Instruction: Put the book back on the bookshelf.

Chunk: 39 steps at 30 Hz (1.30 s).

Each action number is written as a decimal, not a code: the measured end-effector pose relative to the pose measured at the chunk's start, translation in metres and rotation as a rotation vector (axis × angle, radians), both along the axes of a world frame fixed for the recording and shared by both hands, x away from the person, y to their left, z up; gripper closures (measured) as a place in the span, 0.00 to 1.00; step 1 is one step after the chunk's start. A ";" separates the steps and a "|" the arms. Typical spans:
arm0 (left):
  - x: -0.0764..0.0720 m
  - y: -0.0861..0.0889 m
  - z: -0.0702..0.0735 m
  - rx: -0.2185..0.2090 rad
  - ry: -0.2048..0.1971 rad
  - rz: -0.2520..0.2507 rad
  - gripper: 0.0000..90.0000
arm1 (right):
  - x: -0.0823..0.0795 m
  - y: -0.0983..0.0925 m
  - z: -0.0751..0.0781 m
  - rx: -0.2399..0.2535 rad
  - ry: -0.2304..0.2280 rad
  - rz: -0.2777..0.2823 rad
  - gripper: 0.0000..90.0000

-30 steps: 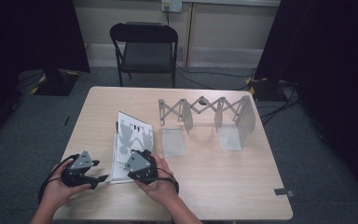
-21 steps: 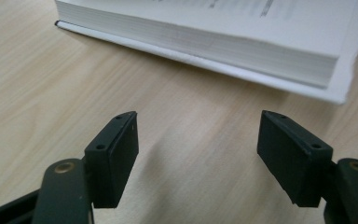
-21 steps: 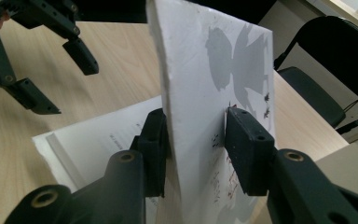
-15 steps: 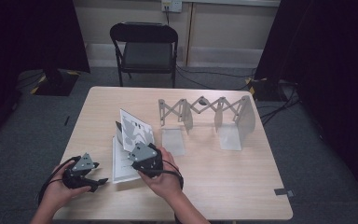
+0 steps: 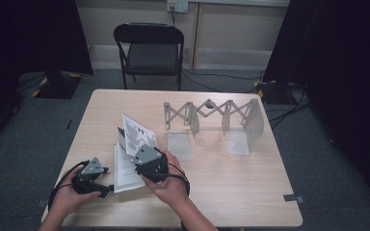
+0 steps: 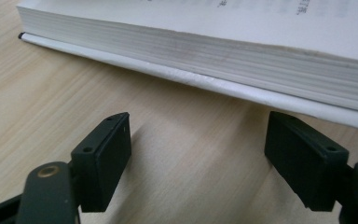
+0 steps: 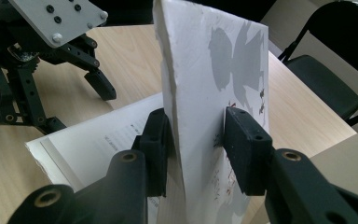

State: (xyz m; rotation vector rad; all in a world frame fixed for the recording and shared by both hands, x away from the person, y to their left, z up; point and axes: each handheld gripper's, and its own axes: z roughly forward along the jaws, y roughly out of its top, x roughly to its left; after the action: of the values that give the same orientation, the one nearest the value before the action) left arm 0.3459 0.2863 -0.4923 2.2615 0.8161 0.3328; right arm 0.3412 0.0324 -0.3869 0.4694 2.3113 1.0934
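1. As seen in the high view, the book lies near the table's front-left corner, its cover raised by the right gripper; the left gripper rests at the book's left edge.
2. Left gripper view: jaws spread, just opening, nothing between them, book beyond.
3. Right gripper view: right gripper clamps the upright cover.
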 end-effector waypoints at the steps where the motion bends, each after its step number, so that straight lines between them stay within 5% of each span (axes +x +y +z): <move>1: 0.000 0.000 0.000 -0.002 0.002 -0.002 0.25 | 0.000 -0.001 0.001 -0.004 0.004 0.002 0.69; 12: 0.003 -0.006 0.005 -0.042 -0.007 0.007 0.28 | 0.000 -0.002 0.004 -0.027 0.007 0.005 0.70; 16: -0.001 -0.009 0.018 -0.054 -0.029 -0.031 0.33 | 0.000 -0.004 0.008 -0.027 0.011 0.014 0.70; 26: -0.004 -0.007 0.041 -0.153 -0.068 0.002 0.35 | 0.003 -0.004 0.021 -0.040 0.034 0.036 0.70; 32: -0.006 -0.010 0.047 -0.124 -0.087 -0.010 0.35 | 0.005 -0.005 0.027 -0.036 0.047 0.035 0.71; 39: -0.007 -0.015 0.041 -0.073 -0.049 -0.030 0.33 | 0.008 -0.006 0.031 -0.018 0.046 0.011 0.71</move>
State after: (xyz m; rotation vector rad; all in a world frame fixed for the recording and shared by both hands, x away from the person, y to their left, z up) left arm 0.3386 0.2717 -0.4516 2.1870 0.7568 0.3375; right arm 0.3488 0.0265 -0.3564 0.4805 2.3643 1.0768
